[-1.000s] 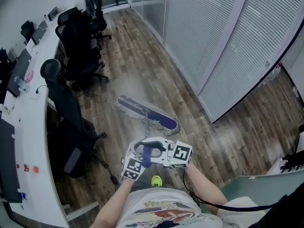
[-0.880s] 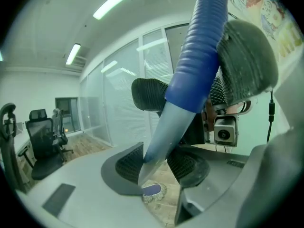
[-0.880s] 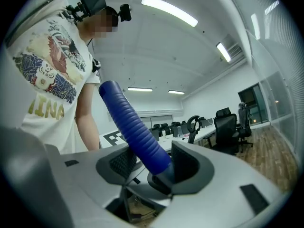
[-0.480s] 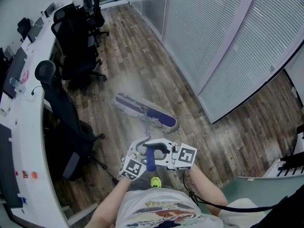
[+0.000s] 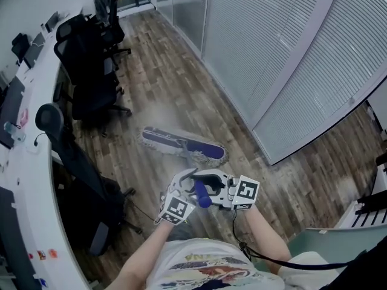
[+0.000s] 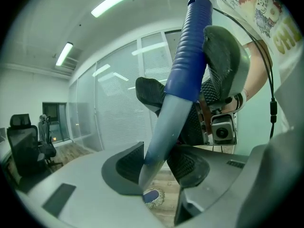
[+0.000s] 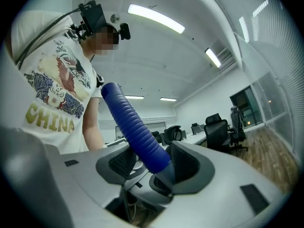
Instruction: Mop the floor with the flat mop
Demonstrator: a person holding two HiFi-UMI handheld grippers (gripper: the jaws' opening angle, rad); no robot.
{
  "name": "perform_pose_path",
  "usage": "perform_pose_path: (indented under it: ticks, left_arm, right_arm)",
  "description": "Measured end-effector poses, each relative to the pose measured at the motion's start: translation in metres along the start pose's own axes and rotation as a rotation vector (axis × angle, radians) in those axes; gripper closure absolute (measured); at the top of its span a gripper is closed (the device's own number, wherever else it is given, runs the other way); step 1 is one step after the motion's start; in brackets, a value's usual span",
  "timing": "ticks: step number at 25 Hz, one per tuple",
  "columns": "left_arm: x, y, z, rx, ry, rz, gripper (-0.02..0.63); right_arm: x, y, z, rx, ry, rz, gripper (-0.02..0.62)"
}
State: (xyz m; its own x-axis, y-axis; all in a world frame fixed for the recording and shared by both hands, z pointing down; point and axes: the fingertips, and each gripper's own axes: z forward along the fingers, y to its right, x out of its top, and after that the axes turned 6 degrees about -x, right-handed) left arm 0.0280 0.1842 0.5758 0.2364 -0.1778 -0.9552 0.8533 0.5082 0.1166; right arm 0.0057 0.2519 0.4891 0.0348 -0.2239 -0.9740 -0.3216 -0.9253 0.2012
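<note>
Since my left gripper [image 6: 159,163] pinches the mop shaft [image 6: 164,132] and my right gripper [image 7: 149,163] has its jaws opening on the blue grip [image 7: 135,127], the handle may slip. The mop head [image 5: 181,144] could then clip that chair [image 5: 72,156].

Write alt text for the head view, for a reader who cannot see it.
Seen from above, a person's left gripper and right gripper clamp the blue mop handle; the mop head lies on a wooden floor. Black office chairs and a white desk line the left, blinds the right.
</note>
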Motion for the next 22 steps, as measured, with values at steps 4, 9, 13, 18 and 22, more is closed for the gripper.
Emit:
perform_pose_path:
  ticks: [4,9,13,18,22]
  left_arm:
    - [0.005,-0.054,0.009,-0.037,0.001,0.000,0.478]
    - [-0.003,-0.098,0.021,-0.052,-0.011,0.006,0.477]
    - [-0.012,-0.131,0.028,-0.044,-0.031,-0.007,0.477]
    - [-0.016,-0.183,0.049,-0.007,-0.048,-0.023,0.477]
    - [-0.016,-0.238,0.083,0.020,-0.063,-0.034,0.477]
  right_arm:
    - [0.017,0.047,0.030,-0.027,0.014,0.010,0.376]
    - [0.014,0.087,0.053,-0.022,0.005,-0.003,0.376]
    - [0.013,0.113,0.071,-0.001,-0.014,-0.013,0.376]
    - [0.017,0.163,0.089,0.037,-0.028,-0.019,0.376]
    - [0.026,0.224,0.100,0.070,-0.033,-0.023,0.375]
